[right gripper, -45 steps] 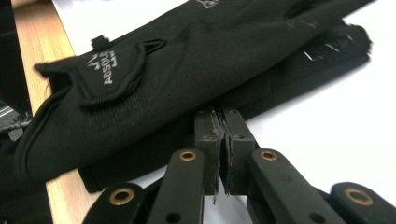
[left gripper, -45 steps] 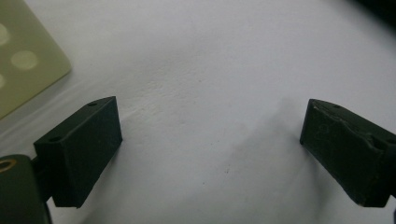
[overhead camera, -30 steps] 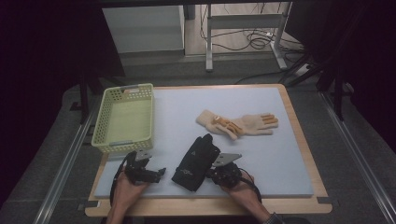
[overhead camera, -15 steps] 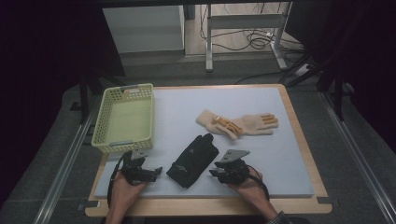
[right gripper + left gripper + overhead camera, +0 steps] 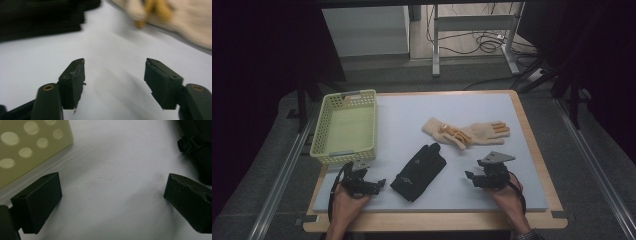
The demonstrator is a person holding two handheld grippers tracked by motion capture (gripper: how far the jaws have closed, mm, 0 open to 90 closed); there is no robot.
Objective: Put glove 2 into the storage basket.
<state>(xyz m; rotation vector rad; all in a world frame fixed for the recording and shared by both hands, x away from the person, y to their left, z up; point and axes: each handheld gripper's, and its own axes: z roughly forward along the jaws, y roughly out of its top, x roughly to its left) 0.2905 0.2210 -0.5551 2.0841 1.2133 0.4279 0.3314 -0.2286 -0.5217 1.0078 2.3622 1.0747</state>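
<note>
A black glove [image 5: 419, 171] lies flat on the pale mat, between my two grippers. Beyond it rests a pair of tan gloves [image 5: 467, 132] with orange fingertips. My left gripper [image 5: 377, 183] sits low on the mat just left of the black glove, open and empty; in the left gripper view [image 5: 113, 200] its jaws stand wide apart, the glove's edge [image 5: 197, 147] at top right. My right gripper [image 5: 469, 176] rests to the right of the black glove, open with nothing between its jaws [image 5: 115, 75]; the black glove [image 5: 37, 17] and tan gloves [image 5: 180, 20] lie ahead.
A yellow-green perforated basket [image 5: 346, 127] stands on the mat's left side, close behind the left gripper; its wall [image 5: 27, 147] shows in the left gripper view. The wooden table edge [image 5: 437, 220] runs along the front. Metal rails flank the table.
My right gripper has drawn back to the right, away from the black glove it was touching. The black glove has shifted slightly left. My left gripper has barely moved.
</note>
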